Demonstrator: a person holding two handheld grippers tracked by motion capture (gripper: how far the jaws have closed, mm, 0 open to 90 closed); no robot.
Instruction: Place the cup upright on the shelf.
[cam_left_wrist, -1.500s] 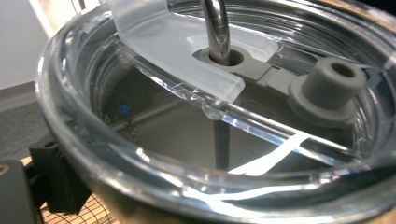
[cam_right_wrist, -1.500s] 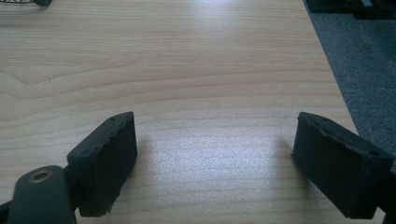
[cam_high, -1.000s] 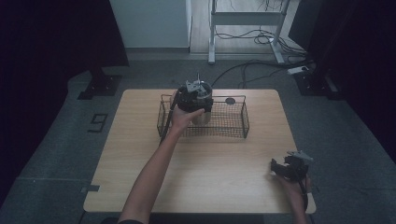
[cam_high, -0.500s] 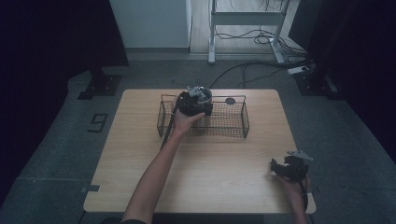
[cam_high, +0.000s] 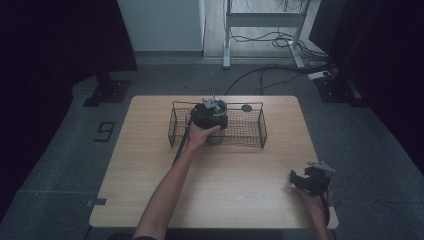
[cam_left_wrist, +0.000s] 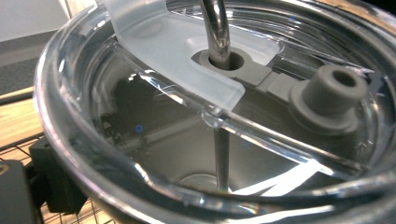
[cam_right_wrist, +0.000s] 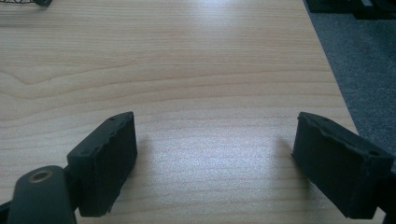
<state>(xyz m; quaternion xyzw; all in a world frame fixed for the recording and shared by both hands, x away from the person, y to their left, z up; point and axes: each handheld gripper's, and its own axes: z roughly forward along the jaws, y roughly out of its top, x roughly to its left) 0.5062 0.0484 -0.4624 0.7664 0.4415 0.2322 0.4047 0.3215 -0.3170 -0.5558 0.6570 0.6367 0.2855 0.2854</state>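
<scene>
On the wooden worktop (cam_high: 150, 175), the left hand-held gripper (cam_high: 210, 114) has sunk into the wire basket (cam_high: 250, 145) near the far edge, apparently gripping a lidded clear tumbler (cam_left_wrist: 196, 116) being set down, while the right hand-held gripper (cam_right_wrist: 215, 158) rests spread by the near right corner.

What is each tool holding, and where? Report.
Left tool seems to grip the lidded tumbler around its body; contact is hidden. Right tool holds nothing.

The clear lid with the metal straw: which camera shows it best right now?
The left gripper view: the clear lid and metal straw appear close up, grey stopper included. In the high view the left gripper covers it over the wire basket. The right gripper view faces bare table.
</scene>
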